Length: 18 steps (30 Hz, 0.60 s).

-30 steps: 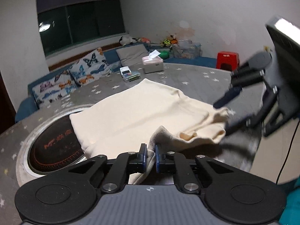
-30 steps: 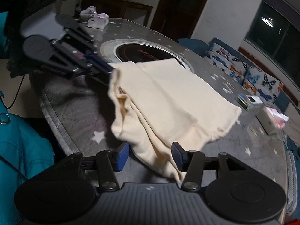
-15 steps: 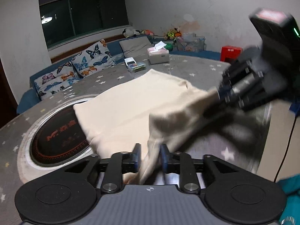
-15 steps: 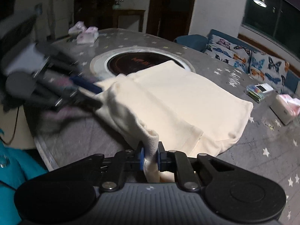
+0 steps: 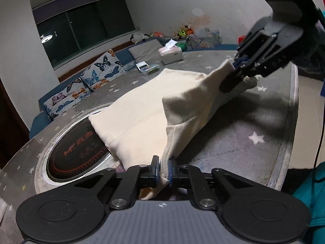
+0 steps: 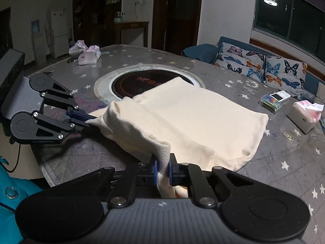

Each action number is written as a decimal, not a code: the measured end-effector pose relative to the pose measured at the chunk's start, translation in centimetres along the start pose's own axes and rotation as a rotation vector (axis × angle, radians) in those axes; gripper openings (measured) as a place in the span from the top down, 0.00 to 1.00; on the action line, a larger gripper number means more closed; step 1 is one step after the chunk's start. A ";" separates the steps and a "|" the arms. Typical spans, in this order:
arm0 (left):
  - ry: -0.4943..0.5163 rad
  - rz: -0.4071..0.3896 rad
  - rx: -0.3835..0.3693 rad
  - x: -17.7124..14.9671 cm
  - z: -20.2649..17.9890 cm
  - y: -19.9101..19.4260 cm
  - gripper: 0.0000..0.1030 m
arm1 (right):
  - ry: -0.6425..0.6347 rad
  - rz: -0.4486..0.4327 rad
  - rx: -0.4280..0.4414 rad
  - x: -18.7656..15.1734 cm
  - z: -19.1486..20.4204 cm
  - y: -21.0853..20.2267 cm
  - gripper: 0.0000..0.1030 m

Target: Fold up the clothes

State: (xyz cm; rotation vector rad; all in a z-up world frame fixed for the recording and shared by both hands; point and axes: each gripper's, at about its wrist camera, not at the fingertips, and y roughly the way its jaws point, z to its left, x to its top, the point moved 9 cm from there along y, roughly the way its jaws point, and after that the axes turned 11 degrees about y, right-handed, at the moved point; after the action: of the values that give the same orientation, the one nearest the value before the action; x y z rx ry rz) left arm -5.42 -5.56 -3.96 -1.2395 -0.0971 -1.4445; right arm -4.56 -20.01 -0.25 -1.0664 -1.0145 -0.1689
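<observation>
- The cream-coloured fleece garment (image 6: 195, 118) lies on the round grey star-patterned table (image 6: 284, 152), partly over the black circular inset hob (image 6: 142, 82).
- The left gripper (image 5: 164, 167) has its jaws clamped on one end of the garment's raised near edge.
- The right gripper (image 6: 162, 167) pinches the other end, jaws closed on fabric.

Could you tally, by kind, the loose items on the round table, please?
Cream garment, held by the left gripper and the right gripper: 1
Tissue boxes: 2
Clear box with a card pack on top: 1
Total: 4
</observation>
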 end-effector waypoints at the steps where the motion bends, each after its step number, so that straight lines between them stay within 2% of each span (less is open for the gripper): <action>1: -0.007 -0.005 0.000 0.1 0.0 -0.2 0.92 | 0.001 -0.007 0.000 0.0 0.1 -0.3 0.92; 10: -0.090 -0.055 -0.008 1.6 -0.3 -3.2 0.93 | -0.007 -0.058 0.024 0.2 0.9 -4.0 0.92; 18: -0.110 -0.106 0.010 2.4 -1.7 -7.7 0.93 | -0.030 -0.053 0.058 -0.6 3.0 -8.0 0.92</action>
State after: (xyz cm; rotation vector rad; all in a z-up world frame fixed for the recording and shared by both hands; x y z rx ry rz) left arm -11.68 -5.82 1.33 -1.3221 -0.2473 -1.4644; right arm -11.20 -21.95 4.81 -0.9924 -1.0688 -0.1655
